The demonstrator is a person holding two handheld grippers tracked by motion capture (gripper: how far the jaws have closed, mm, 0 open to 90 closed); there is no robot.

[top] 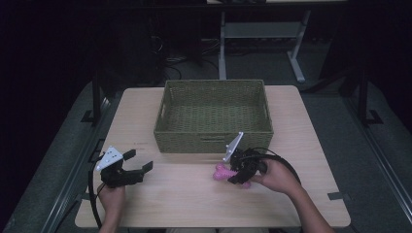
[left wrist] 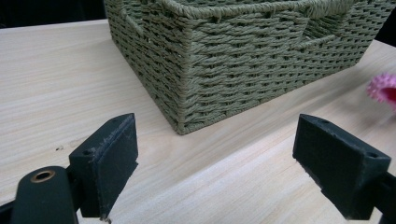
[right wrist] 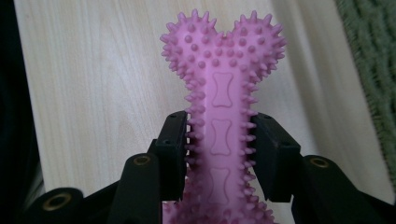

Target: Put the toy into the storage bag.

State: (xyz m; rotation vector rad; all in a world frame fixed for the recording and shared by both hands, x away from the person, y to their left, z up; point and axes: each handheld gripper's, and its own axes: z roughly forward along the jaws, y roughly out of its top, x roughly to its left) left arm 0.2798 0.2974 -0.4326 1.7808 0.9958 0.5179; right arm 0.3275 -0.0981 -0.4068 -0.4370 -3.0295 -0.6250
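Right gripper (right wrist: pixel 220 156): jaws closed on the shaft of the pink spiked bone toy (right wrist: pixel 223 98), one pad on each side of its narrow middle; in the high view this gripper (top: pixel 241 173) sits just in front of the basket's near wall, angled toward the table.
Toy position: low over the wooden table (top: pixel 194 194), or resting on it; I cannot tell which. One knobbed end points away from the jaws, the other lies between them toward the hand.
Toy handling: looks like light, soft rubber. The nubs should give under the pads and resist slipping, and nothing about it seems fragile.
Best hold: the shaft between the two knobs, as taken now, since the wider ends keep it from sliding out lengthwise.
Left gripper (left wrist: pixel 215 172): jaws wide apart and empty, held just above the table well to the left of the toy, pointing at the basket's near corner.
Surroundings: green woven basket (top: pixel 212 138) at the table's middle, nothing visible inside it, its near wall just beyond the toy.
Obstacles: only the basket wall, which the toy would probably have to be lifted over.
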